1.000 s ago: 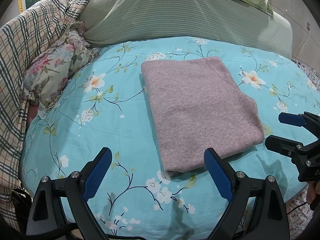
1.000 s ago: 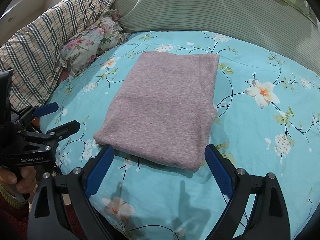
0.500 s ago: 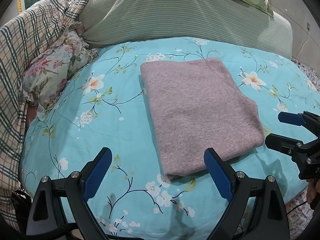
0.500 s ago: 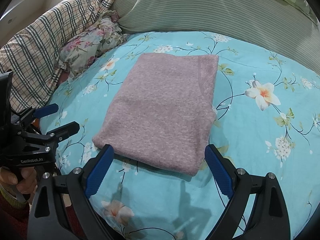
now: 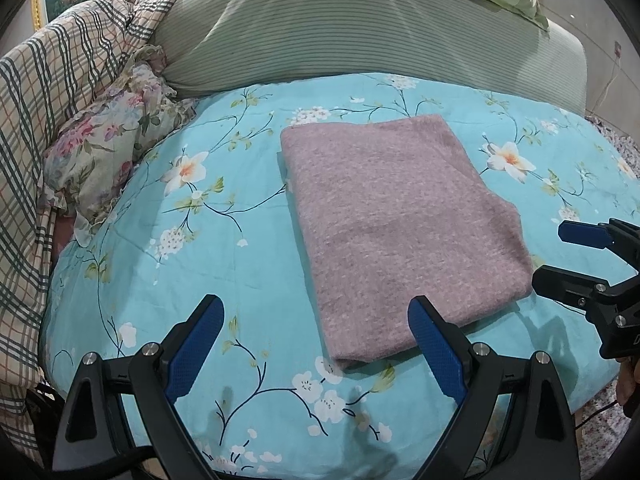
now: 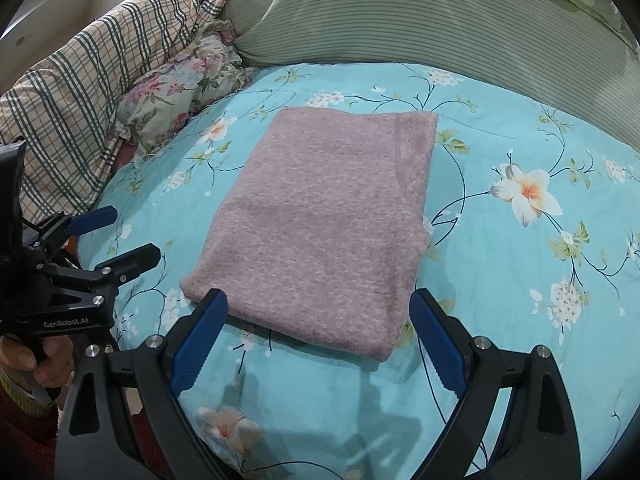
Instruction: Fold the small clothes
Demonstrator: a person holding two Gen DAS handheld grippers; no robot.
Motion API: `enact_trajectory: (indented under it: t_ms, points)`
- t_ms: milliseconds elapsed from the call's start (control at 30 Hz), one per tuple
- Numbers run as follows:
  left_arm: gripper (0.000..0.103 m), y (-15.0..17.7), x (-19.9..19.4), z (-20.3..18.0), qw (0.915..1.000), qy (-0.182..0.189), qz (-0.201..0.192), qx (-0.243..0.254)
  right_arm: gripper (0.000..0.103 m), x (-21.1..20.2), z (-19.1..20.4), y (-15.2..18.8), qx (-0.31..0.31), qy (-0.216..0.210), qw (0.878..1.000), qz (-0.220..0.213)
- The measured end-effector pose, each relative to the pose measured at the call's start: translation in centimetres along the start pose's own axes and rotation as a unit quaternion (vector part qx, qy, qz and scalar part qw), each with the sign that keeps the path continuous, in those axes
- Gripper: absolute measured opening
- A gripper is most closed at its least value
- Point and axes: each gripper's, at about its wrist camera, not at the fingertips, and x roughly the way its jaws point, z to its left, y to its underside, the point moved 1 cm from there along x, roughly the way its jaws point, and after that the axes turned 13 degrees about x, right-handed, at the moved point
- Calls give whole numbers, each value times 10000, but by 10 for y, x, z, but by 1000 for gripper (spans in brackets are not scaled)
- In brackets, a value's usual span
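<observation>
A mauve knitted garment (image 5: 396, 228) lies folded into a flat rectangle on the turquoise flowered bedspread (image 5: 224, 264); in the right wrist view the same garment (image 6: 324, 224) fills the middle. My left gripper (image 5: 316, 336) hovers open just short of its near left corner, nothing between the blue pads. My right gripper (image 6: 318, 334) is open too, its fingers straddling the garment's near edge without touching it. Each gripper shows in the other's view: the right gripper (image 5: 560, 256) at the right edge, the left gripper (image 6: 120, 236) at the left, with a hand (image 6: 36, 360) on its grip.
A large green striped pillow (image 5: 360, 28) lies behind the garment. A plaid quilt (image 5: 60, 92) and a floral cushion (image 5: 108, 152) pile up on the left. The bedspread's front edge curves down just below the grippers.
Both grippers have crept slightly forward toward the garment's near edge, staying open. The garment has not moved.
</observation>
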Motion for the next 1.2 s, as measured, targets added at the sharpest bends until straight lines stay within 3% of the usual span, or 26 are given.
enact_trajectory:
  t_ms: [1200]
  points:
    - [95, -15, 22, 5, 9995, -247, 46, -185, 92, 30, -21, -19, 357, 12, 9994, 32]
